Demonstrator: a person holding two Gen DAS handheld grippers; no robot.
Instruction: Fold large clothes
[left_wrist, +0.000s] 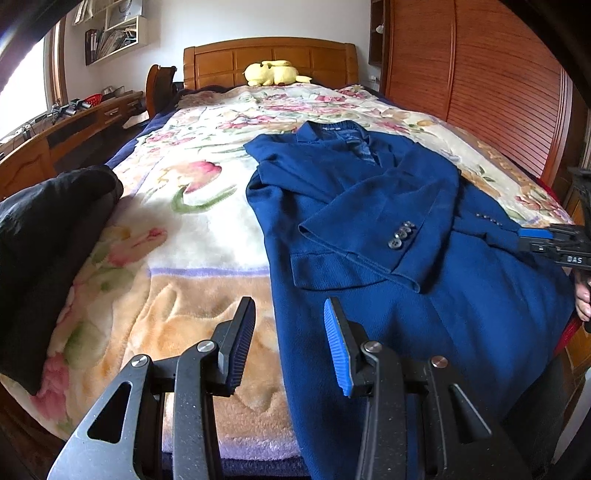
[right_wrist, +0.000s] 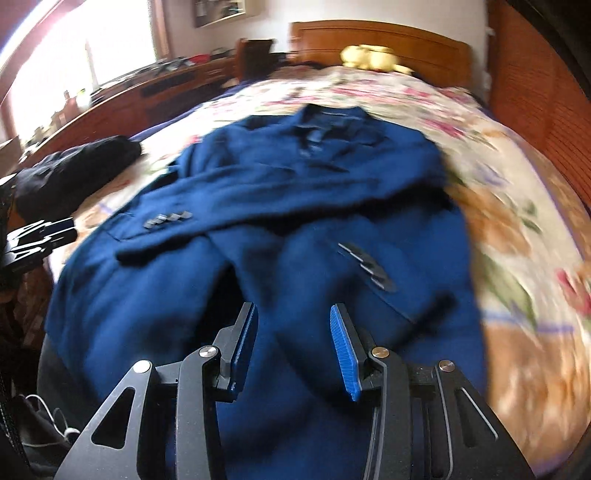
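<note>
Floral blanket (left_wrist: 207, 229), yellow plush toy (left_wrist: 275, 72), wooden headboard (left_wrist: 221, 62)

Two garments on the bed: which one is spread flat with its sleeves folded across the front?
The blue jacket, lying collar toward the headboard, both buttoned cuffs crossed over its front. The black garment is only a bunched heap at the bed's left edge.

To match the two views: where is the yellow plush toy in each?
Left wrist: yellow plush toy top centre, against the headboard.
Right wrist: toy top, right of centre, blurred.
Shared landmark: blue jacket, spread on the bed.
</note>
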